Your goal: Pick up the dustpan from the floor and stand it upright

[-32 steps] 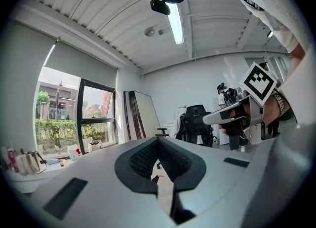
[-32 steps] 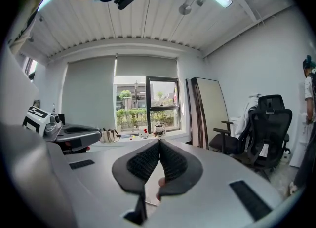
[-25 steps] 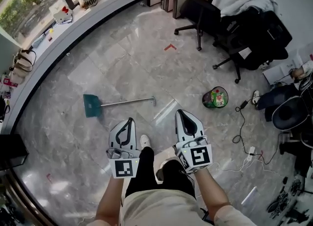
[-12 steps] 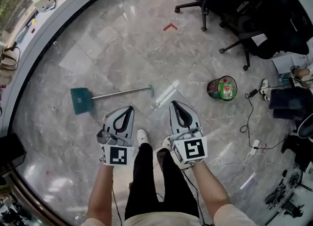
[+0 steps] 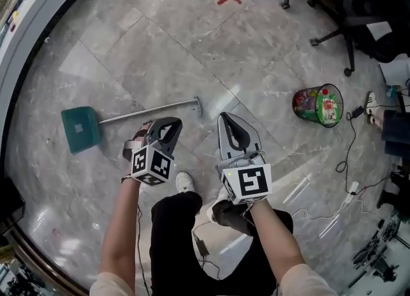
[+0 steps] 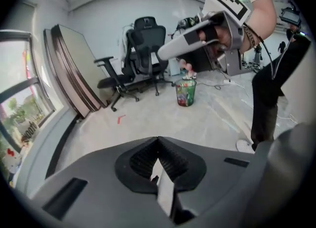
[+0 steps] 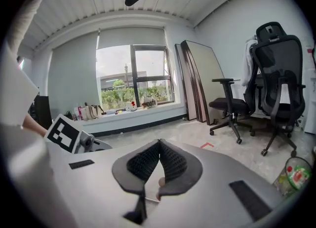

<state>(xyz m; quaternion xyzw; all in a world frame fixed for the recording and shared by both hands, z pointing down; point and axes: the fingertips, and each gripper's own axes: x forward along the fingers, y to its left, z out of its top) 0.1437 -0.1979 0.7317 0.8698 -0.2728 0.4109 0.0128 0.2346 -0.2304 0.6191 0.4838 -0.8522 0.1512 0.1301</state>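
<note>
The teal dustpan (image 5: pixel 80 129) lies flat on the marble floor at the left of the head view. Its metal handle (image 5: pixel 150 110) runs right and ends near the middle. My left gripper (image 5: pixel 174 122) is shut and empty, tipped downward just below the handle's right part, apart from it. My right gripper (image 5: pixel 225 117) is shut with nothing in it, to the right of the handle's end. In the left gripper view the jaws (image 6: pixel 158 140) meet, and the right gripper (image 6: pixel 197 37) hangs ahead. The right gripper view shows closed jaws (image 7: pixel 159 142) and no clear sight of the dustpan.
A green waste bin (image 5: pixel 318 104) stands on the floor to the right. Office chairs (image 5: pixel 349 6) crowd the top right, and cables (image 5: pixel 349 160) trail along the right side. A curved window ledge (image 5: pixel 29 32) bounds the left. My shoe (image 5: pixel 184 182) is between the grippers.
Both grippers have dropped toward the floor, and the head view has come closer to it. The left gripper has tipped downward near the handle. The dustpan has not moved.
</note>
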